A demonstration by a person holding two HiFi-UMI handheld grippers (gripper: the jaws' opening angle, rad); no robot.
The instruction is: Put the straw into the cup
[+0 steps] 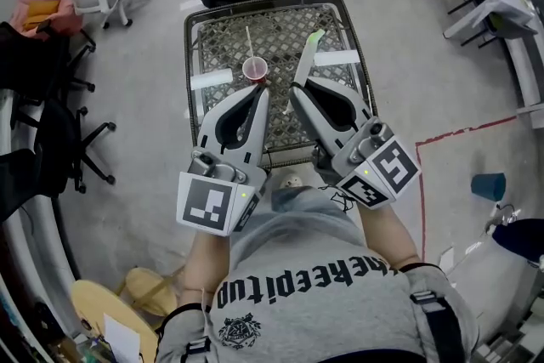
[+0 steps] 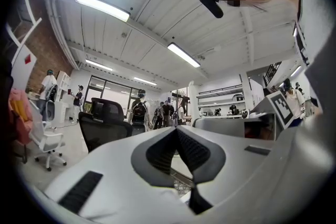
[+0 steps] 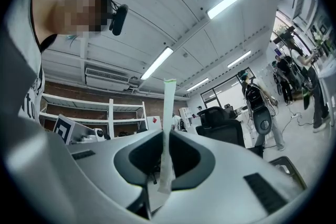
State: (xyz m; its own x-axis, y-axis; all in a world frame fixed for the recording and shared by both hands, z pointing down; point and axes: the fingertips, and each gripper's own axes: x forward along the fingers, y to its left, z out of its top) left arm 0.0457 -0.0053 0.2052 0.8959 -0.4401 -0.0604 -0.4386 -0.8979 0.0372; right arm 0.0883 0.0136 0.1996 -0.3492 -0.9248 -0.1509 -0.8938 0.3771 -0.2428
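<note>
On my feed, the only lettering I can read is a line of dark print (image 1: 302,280) across the grey T-shirt (image 1: 280,238) at 6 o'clock in the head view. It runs as one unbroken word, climbing toward 3 o'clock. I make out "heepitu" in its middle, and I'm unsure of the letters at both ends. Just below it, toward 7 o'clock, sits a dark crest (image 1: 240,329) too small to read. The left marker cube (image 1: 206,204) at 7 o'clock and the right marker cube (image 1: 387,170) at 4 o'clock carry black-and-white square patterns, not letters. In the left gripper view, a red diamond sign (image 2: 27,59) at 9 o'clock shows no legible writing.
</note>
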